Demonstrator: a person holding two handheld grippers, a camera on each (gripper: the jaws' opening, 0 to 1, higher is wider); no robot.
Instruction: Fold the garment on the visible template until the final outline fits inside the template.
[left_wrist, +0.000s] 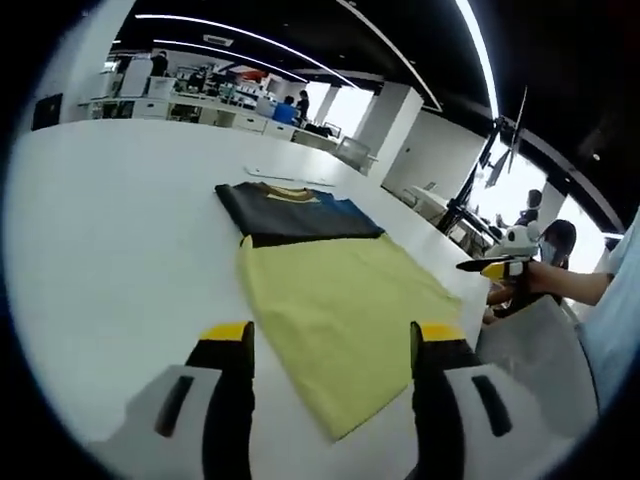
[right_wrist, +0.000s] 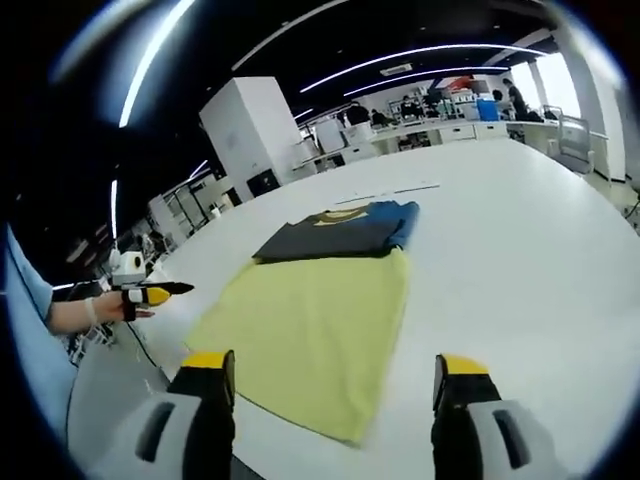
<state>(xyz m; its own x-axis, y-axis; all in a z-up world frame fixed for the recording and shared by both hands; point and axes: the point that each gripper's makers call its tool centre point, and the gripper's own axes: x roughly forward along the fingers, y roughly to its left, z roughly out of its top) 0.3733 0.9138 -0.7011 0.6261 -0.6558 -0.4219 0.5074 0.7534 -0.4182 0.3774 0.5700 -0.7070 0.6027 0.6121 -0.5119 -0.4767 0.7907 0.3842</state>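
The left gripper (left_wrist: 332, 350) gapes wide, empty, over the shirt's (left_wrist: 340, 300) yellow hem. The right gripper (right_wrist: 335, 375) likewise, open and empty. The shirt lies flat ahead on the tabletop (left_wrist: 130, 230); no writing legible.

A white table (left_wrist: 110, 230) carries a flat garment (left_wrist: 340, 300), yellow below, dark and blue above

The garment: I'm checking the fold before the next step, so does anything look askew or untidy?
Slightly. The garment lies flat on the white table, but its yellow lower part flares wider than the dark upper part, and its near corner runs to a slanted point. Both tongs are open, holding nothing.
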